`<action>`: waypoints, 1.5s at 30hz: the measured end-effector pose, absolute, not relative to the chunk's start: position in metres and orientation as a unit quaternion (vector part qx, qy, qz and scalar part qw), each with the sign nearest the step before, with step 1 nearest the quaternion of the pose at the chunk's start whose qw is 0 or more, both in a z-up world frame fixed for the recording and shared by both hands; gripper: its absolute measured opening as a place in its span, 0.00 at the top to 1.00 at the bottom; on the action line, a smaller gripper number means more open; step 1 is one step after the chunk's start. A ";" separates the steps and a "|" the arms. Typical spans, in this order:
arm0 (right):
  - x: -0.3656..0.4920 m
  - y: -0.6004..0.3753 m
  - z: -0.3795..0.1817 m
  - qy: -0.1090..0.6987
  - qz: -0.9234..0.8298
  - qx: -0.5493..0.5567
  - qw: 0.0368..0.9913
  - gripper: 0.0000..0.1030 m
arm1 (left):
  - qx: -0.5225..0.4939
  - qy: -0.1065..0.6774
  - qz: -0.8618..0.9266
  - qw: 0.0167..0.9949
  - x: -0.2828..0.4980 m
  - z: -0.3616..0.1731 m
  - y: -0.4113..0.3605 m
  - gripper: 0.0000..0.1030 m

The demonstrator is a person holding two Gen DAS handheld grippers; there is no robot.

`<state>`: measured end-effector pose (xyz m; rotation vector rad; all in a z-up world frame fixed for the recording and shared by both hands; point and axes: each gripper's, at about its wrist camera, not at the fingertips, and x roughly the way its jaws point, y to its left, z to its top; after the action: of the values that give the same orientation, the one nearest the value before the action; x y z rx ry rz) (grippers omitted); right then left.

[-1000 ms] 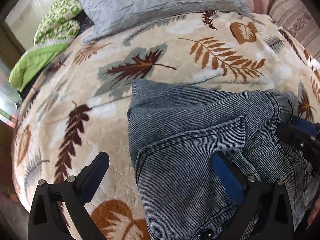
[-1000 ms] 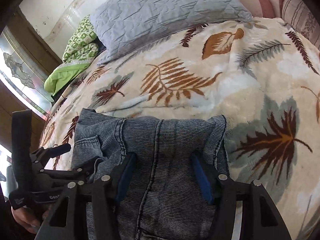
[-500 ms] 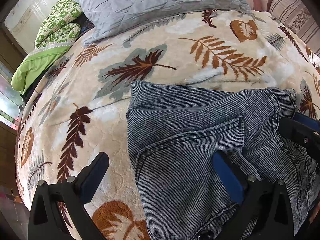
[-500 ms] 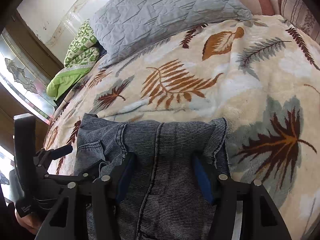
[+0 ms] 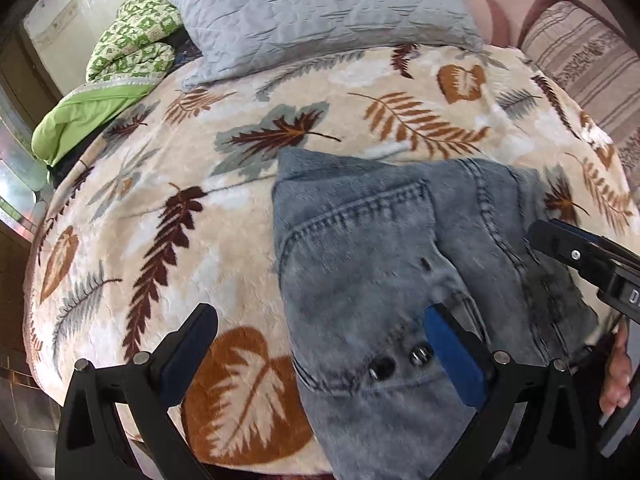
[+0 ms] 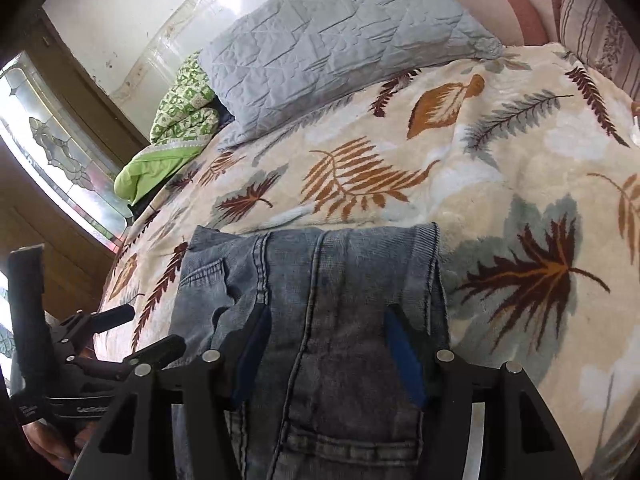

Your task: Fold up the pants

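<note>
Comparing with a second ago, both tongs have drawn back a little from the denim. The left gripper (image 5: 320,344) stands with its jaws wide apart and holds nothing: one blue pad is over the bare blanket, the other is above the cloth near the two metal buttons (image 5: 400,360). The right gripper (image 6: 326,346) also has its jaws apart. They straddle the middle of the folded cloth, one pad on each side of a seam, and I see no pinch in the fabric.

The pants (image 5: 400,260), grey-blue jeans, lie folded in a compact packet on the leaf-patterned blanket (image 5: 168,208), at the near edge of the bed and toward its right side. In the left wrist view the packet now shows more of its near part, with the buttons that were almost hidden before. The fold line at the far side looks straight.

In my judgement this means that the fold is laid down and both grippers are leaving it, so the task looks almost done. A grey pillow (image 5: 320,12) and a green quilt (image 5: 132,52) stay well apart at the far edge.
</note>
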<state>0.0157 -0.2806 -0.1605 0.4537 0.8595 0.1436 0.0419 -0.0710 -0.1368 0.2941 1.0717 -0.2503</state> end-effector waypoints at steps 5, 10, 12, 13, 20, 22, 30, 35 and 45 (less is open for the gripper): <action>-0.003 -0.282 -0.159 0.421 0.070 0.209 0.880 0.39 | 0.133 0.531 -0.138 0.825 0.030 -0.151 -0.071 0.00; 0.000 -0.287 -0.181 0.463 0.063 0.217 0.857 0.34 | 0.122 0.545 -0.144 0.817 0.036 -0.167 -0.071 0.00; 0.002 -0.292 -0.185 0.466 0.070 0.232 0.851 0.34 | 0.126 0.544 -0.146 0.817 0.035 -0.167 -0.072 0.00; 0.003 -0.294 -0.186 0.467 0.073 0.238 0.849 0.34 | 0.125 0.544 -0.146 0.817 0.035 -0.167 -0.071 0.00; -0.003 -0.306 -0.179 0.457 0.088 0.270 0.843 0.33 | 0.113 0.519 -0.145 0.835 0.034 -0.143 -0.052 0.00; -0.008 -0.318 -0.175 0.439 0.095 0.299 0.842 0.33 | 0.094 0.515 -0.151 0.839 0.038 -0.134 -0.038 0.00; -0.020 -0.358 -0.190 0.440 0.103 0.383 0.806 0.33 | -0.014 0.559 -0.190 0.807 0.057 -0.144 0.023 0.00; -0.022 -0.363 -0.201 0.467 0.099 0.373 0.796 0.33 | -0.058 0.582 -0.226 0.779 0.056 -0.166 0.027 0.00; -0.009 -0.356 -0.219 0.479 0.141 0.402 0.767 0.31 | -0.082 0.607 -0.288 0.736 0.067 -0.186 0.007 0.00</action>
<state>-0.0090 -0.3559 -0.2187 0.8735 1.0405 0.3059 0.0671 0.0070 -0.1864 -0.1806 1.3347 -0.6334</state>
